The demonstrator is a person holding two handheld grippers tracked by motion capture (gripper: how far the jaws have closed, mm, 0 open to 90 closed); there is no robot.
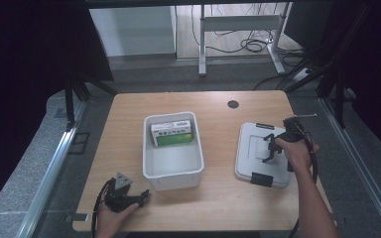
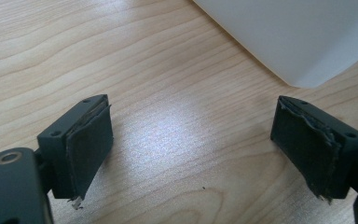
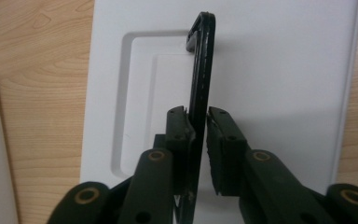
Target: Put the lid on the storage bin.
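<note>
On the wooden table (image 1: 218, 198), the white lid (image 1: 250, 153) lies flat at about three o'clock from the white bin (image 1: 173, 171), well apart from it. The right gripper (image 1: 273, 148) stands over the lid, its jaws pressed together on the lid's black handle (image 3: 200, 70), which is raised upright between the pads. The left gripper (image 1: 129, 198) rests at about seven o'clock from the bin, near its front corner, jaws spread wide with nothing between them, bare wood beneath. Inside the bin, at its twelve o'clock end, leans a green and white box (image 1: 172, 133).
</note>
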